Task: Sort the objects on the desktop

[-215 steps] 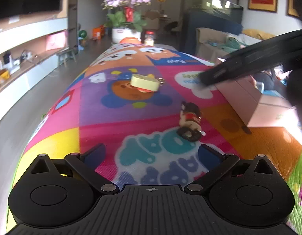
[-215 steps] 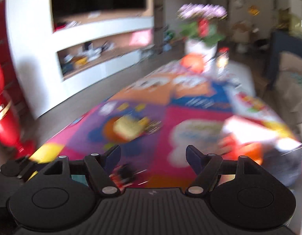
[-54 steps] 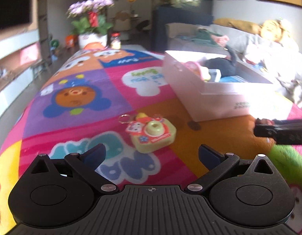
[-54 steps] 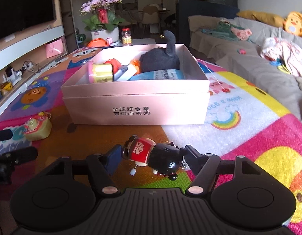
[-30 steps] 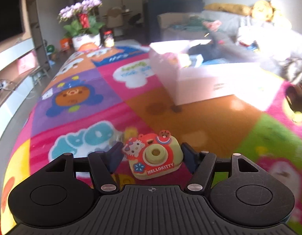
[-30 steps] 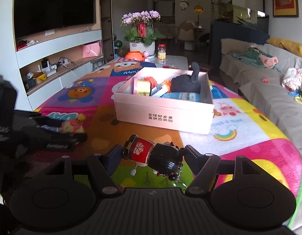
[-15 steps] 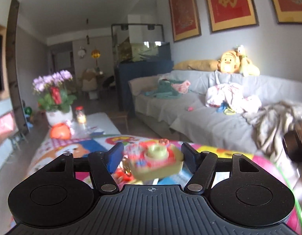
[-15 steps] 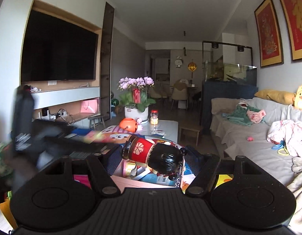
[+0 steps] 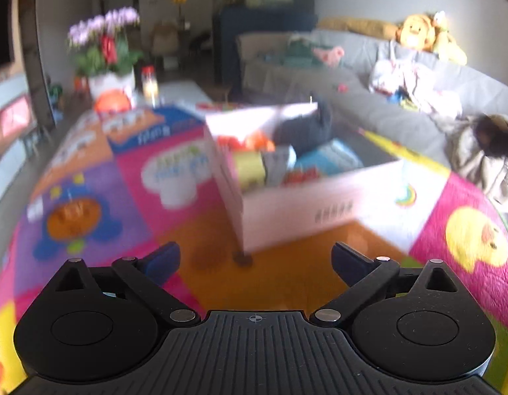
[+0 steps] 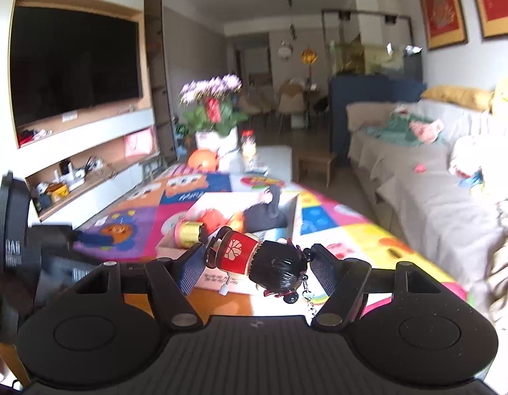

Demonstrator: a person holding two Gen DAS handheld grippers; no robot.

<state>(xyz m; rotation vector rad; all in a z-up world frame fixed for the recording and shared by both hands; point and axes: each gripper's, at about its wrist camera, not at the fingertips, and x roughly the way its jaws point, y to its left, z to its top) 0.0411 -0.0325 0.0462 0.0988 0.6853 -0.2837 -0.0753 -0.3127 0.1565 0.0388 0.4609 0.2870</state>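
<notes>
Left gripper point(image 9: 255, 258): jaws opening wide — nothing between them.
Right gripper point(image 10: 255, 265): doll point(image 10: 257, 263) clamped sideways.
Risk: doll dropped short of box point(image 10: 244, 202) — released early.

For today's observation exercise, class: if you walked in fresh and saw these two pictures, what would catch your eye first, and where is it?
First, the small red-bodied, black-haired doll figure clamped sideways between the right gripper's fingers, in the foreground. Next, the pale pink open cardboard box crammed with toys, standing on the bright cartoon-patterned play mat ahead of the left gripper, whose fingers are opening with nothing between them.
</notes>
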